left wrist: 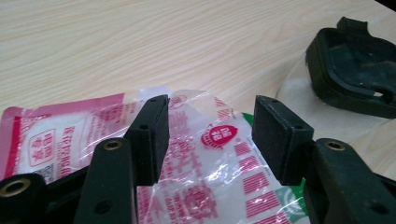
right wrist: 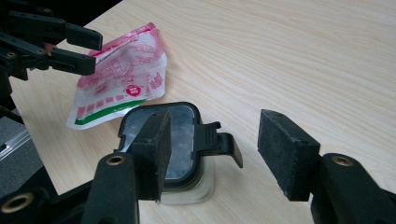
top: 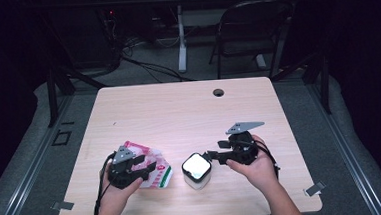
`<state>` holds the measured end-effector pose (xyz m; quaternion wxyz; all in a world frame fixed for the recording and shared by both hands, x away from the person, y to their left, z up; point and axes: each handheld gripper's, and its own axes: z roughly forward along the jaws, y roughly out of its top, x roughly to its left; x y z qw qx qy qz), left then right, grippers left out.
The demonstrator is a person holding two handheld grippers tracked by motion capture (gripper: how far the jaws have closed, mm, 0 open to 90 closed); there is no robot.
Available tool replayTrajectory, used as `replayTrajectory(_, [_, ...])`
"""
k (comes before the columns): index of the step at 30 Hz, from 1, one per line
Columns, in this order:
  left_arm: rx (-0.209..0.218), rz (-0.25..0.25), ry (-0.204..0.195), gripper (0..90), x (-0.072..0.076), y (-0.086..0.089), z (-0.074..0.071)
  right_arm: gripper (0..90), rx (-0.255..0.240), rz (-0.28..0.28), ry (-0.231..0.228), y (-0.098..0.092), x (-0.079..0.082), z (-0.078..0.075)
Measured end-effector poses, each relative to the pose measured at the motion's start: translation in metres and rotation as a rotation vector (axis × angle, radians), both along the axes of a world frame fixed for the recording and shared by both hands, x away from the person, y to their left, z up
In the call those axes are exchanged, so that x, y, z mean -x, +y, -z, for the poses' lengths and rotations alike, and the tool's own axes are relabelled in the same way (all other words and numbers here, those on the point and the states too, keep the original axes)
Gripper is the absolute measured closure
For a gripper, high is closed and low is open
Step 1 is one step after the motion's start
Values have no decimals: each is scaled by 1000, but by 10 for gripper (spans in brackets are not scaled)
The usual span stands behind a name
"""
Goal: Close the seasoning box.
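A pink, white and green plastic pouch (top: 154,160) lies flat on the wooden table (top: 188,107) at the front left. My left gripper (top: 148,166) hovers over it, and in the left gripper view the jaws stand open (left wrist: 210,121) with the pouch (left wrist: 219,163) below them, its film untouched by the pads. To the right stands a clear box with a black lid (top: 197,168). My right gripper (top: 212,156) is open beside it. In the right gripper view (right wrist: 215,119) the lid's latch tab (right wrist: 224,142) sits between the jaws, free of both pads.
A round cable hole (top: 218,92) sits near the table's far edge. Behind the table stand a black folding chair (top: 254,28) and a white desk leg (top: 181,43) among floor cables. Bare wood spreads across the middle and far half.
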<state>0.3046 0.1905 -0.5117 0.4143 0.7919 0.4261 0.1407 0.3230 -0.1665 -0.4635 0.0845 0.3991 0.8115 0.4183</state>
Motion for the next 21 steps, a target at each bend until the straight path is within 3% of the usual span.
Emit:
replayTrajectory(13, [10,-59,24,453,-8,19,3,406,24,53,28,-9,-6,6])
replayTrajectory(14, [4,-64,36,453,-9,22,4,401,48,66,42,-11,-7,7])
replayTrajectory(21, [-13,-90,49,449,-12,26,8,398,56,92,59,-15,-11,14])
